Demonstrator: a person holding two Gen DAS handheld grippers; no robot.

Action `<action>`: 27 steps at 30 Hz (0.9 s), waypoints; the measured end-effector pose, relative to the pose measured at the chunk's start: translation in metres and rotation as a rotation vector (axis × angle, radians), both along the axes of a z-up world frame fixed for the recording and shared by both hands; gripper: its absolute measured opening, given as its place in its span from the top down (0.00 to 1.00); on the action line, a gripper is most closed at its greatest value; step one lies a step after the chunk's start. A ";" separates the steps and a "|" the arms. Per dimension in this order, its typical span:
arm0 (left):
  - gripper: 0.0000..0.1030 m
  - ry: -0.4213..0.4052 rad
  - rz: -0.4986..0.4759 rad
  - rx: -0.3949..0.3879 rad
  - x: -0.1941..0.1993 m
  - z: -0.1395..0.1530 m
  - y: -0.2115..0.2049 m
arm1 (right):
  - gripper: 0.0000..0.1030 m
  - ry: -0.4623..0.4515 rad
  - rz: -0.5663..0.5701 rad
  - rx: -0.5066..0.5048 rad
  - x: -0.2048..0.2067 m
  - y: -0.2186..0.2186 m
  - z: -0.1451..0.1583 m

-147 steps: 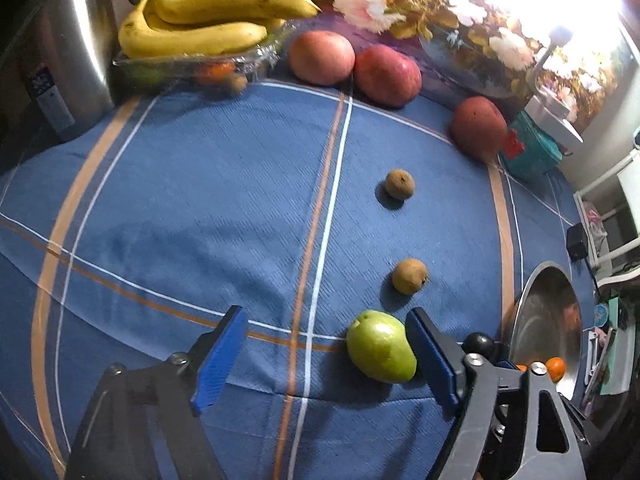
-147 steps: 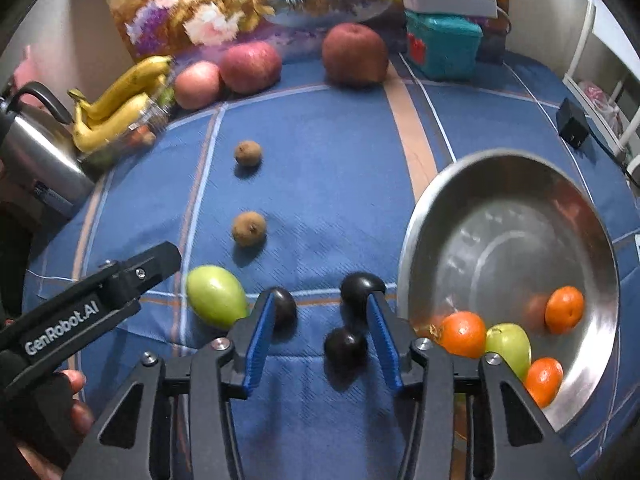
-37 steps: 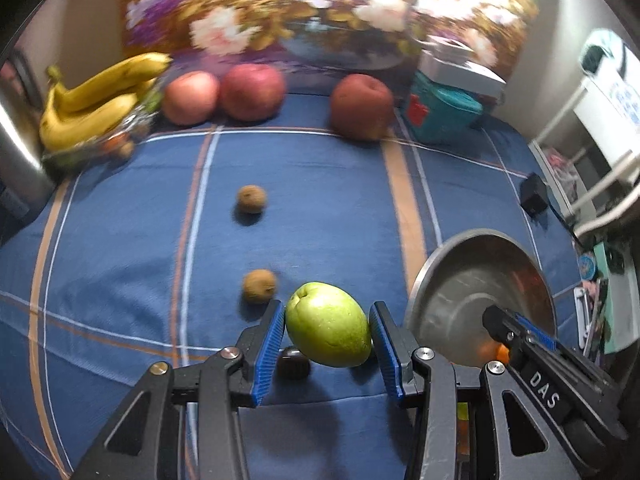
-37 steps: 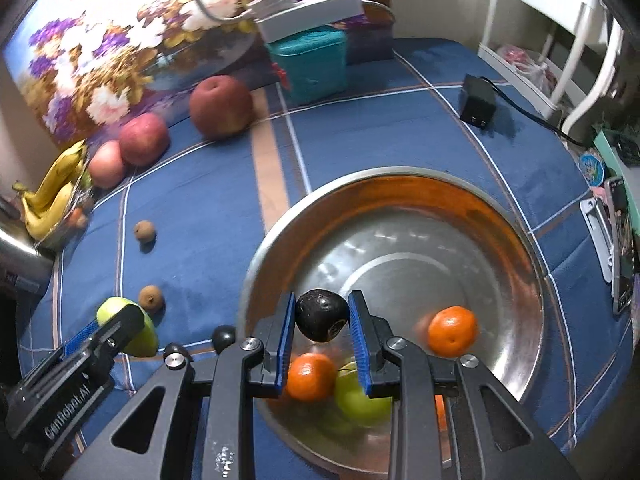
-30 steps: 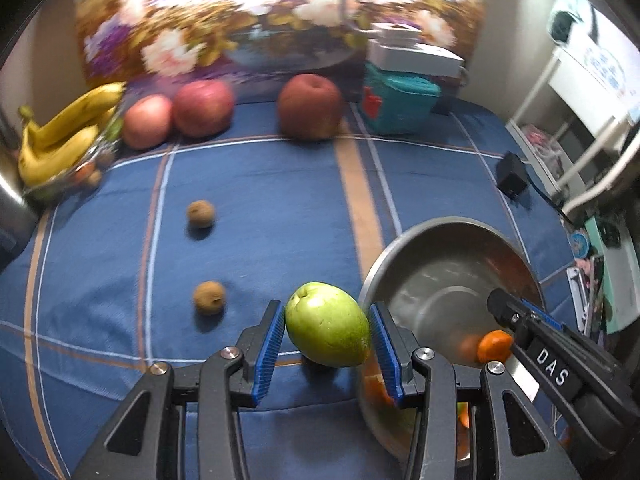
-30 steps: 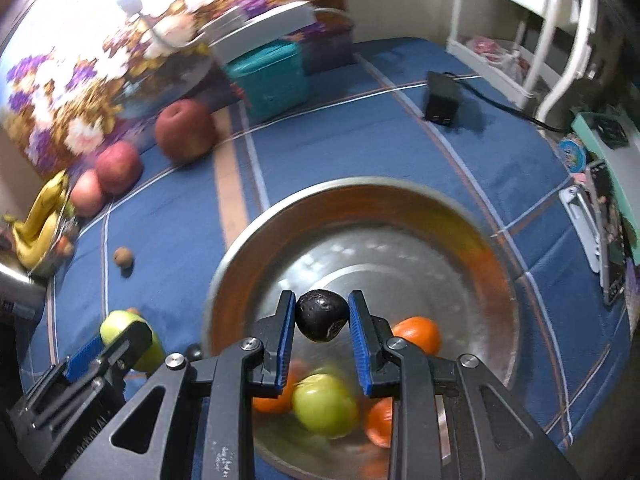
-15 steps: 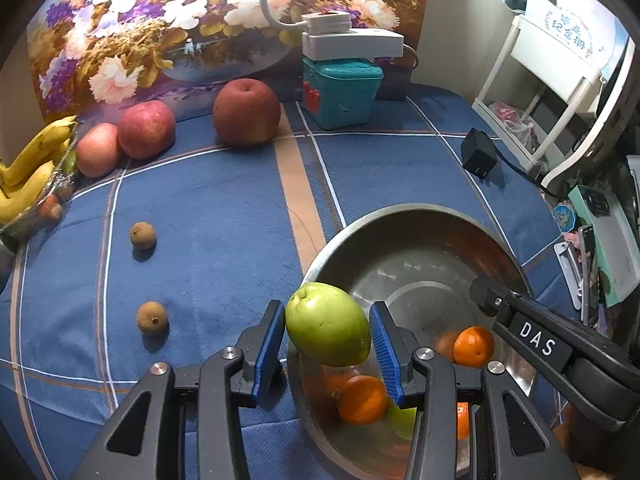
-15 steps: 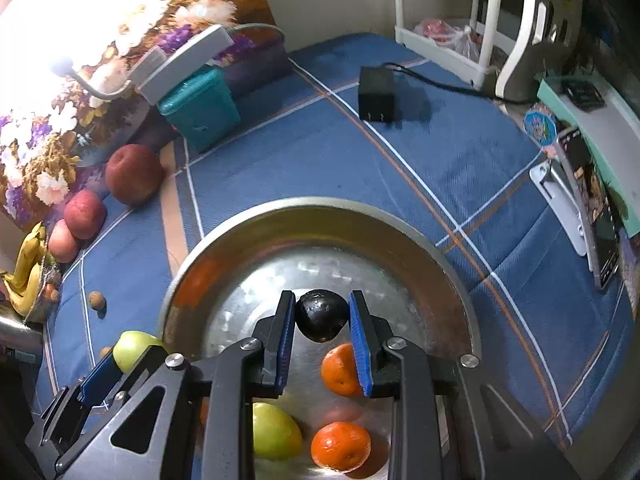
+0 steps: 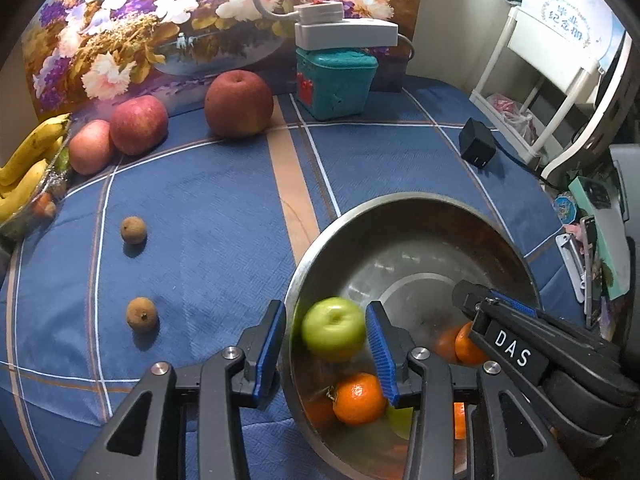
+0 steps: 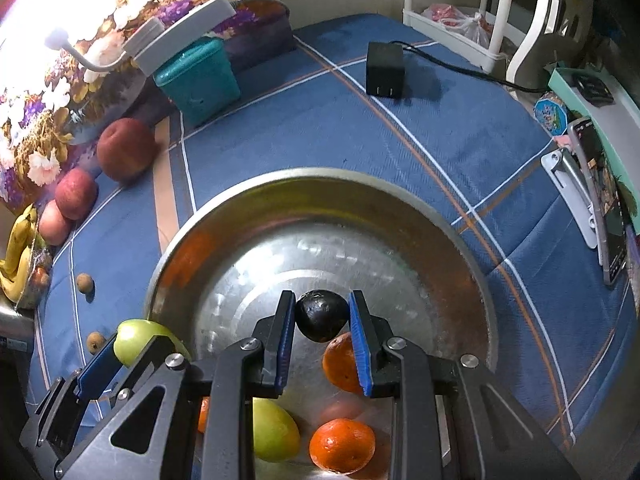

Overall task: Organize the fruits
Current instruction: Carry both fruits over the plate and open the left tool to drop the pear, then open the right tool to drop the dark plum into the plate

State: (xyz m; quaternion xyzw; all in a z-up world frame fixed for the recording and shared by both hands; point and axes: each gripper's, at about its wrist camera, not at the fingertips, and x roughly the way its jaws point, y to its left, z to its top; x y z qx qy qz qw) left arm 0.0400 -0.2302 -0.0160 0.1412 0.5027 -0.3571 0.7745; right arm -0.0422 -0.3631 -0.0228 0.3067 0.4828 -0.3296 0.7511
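left wrist view | left tool point(image 9: 325, 308) at 6 o'clock, jaws spread, just eased inward | blurred green apple point(image 9: 333, 328) between pads, clear of left pad, over steel bowl point(image 9: 400, 208) | right wrist view | right tool point(image 10: 321, 298) pinched dark fruit point(image 10: 320, 316) above bowl centre

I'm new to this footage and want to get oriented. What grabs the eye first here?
The big steel bowl on the blue plaid cloth, already holding oranges. Over it, the right gripper clamps a small dark fruit, while a green apple sits blurred between the left gripper's blue pads with gaps either side. Red apples line the floral backdrop.
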 end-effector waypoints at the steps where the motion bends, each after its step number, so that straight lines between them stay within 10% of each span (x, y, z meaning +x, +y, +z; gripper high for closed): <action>1: 0.57 -0.005 -0.001 0.001 0.000 0.001 0.000 | 0.73 -0.002 -0.001 0.003 0.000 0.000 0.000; 27: 0.55 0.046 0.089 0.033 0.017 0.010 0.022 | 0.64 0.002 0.024 -0.058 -0.008 0.008 0.021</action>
